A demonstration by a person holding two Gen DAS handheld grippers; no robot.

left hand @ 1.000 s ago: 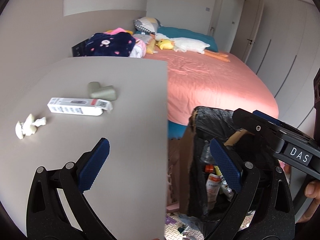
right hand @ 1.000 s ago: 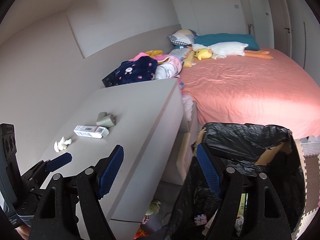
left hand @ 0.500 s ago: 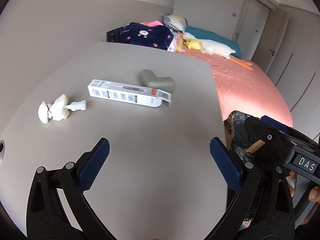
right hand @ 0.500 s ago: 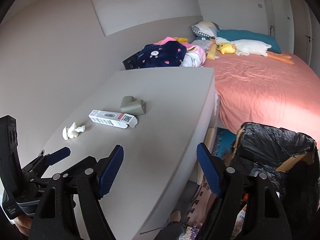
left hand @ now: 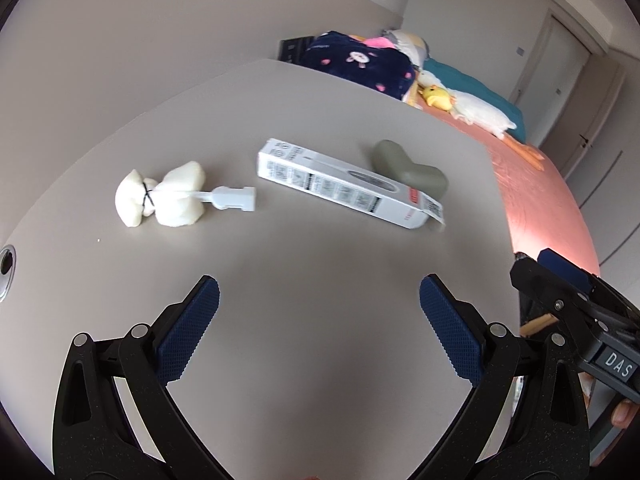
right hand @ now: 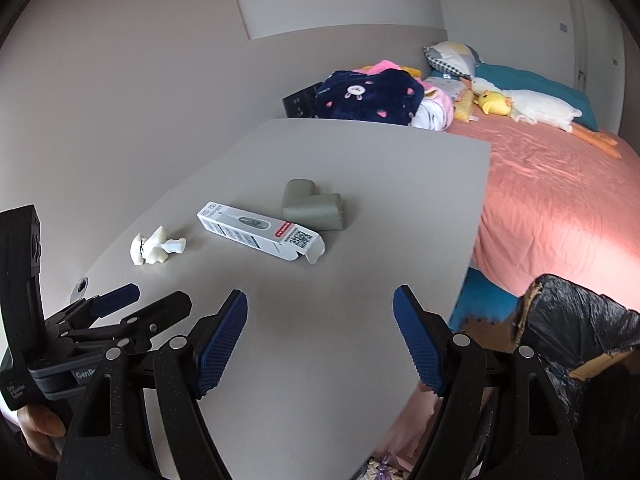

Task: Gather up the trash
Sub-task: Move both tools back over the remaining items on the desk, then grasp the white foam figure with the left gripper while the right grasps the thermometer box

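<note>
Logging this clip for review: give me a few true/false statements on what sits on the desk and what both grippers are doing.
1. The left gripper is open and empty. True.
2. The white carton stands upright. False: it lies flat on the grey desk.
3. The grey-green corner guard is beside the carton. True.
4. The right gripper grips the white foam scrap. False: it is open and empty.
5. The black-lined trash bin sits on the desk. False: it stands beside it.

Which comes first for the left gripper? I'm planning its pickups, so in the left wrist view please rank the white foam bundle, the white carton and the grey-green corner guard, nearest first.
From the left gripper:
1. White foam bundle, ahead to the left.
2. White carton, ahead, slightly right; close to the bundle's range.
3. Grey-green corner guard, just behind the carton.
</note>
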